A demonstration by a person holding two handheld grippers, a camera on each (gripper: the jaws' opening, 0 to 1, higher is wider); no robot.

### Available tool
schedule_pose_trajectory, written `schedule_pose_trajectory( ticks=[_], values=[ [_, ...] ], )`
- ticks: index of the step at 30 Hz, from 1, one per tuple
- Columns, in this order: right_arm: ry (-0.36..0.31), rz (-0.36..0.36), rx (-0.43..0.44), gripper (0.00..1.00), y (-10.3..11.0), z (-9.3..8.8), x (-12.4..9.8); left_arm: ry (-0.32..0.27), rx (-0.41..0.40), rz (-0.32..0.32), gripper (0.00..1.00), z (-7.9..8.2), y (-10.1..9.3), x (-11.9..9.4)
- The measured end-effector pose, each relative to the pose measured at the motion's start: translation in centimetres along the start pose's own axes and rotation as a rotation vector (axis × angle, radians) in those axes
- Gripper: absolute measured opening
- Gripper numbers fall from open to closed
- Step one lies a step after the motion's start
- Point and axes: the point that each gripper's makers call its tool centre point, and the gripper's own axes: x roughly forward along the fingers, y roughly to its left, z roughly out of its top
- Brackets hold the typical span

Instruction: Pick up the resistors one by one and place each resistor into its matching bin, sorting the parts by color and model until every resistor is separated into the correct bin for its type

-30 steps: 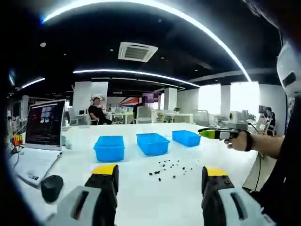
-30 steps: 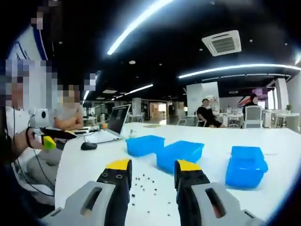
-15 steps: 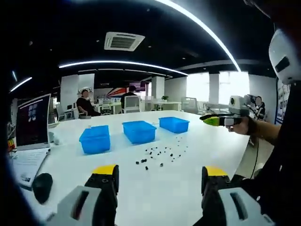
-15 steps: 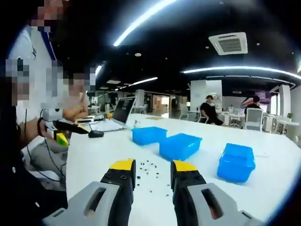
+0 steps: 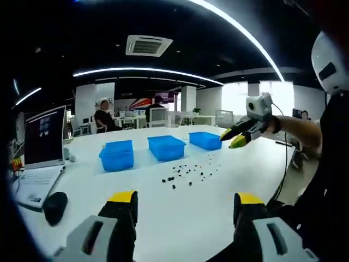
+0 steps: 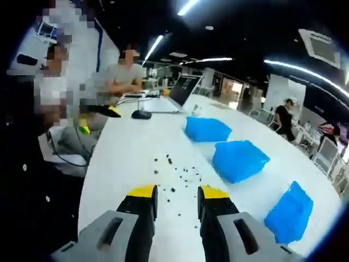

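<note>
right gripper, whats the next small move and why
Probably lower the right gripper toward the loose resistors on the table. Its jaws are open with nothing between them, and it is above the pile, with the three blue bins beyond.

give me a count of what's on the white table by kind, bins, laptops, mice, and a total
Blue bins: 3
Laptop: 1
Mouse: 1
Total: 5, leaving out the scattered resistors, too small to count.
</note>
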Motion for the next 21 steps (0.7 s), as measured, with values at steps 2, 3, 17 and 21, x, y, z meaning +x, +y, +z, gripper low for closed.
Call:
schedule_pose_trajectory(
  ticks=[2, 3, 17, 21],
  values=[
    [0.055, 0.029, -0.066, 0.28, 0.0, -0.4, 0.8, -0.002, -0.004, -0.003, 0.72, 0.0, -0.2, 0.0],
    [0.079, 0.051, -0.081, 0.27, 0.0, -0.4, 1.2, 0.001, -0.004, -0.009, 0.72, 0.0, -0.4, 0.0],
    [0.338, 0.266, -0.270, 0.24, 0.3, -2.1, 7.3, 0.048, 0.010, -0.042, 0.73, -1.1, -1.5, 0.0],
    [0.395, 0.314, -0.321, 0.24, 0.7, -3.0, 8.3, 0.052, 0.005, -0.036, 0.73, -1.3, -1.5, -0.2]
  ],
)
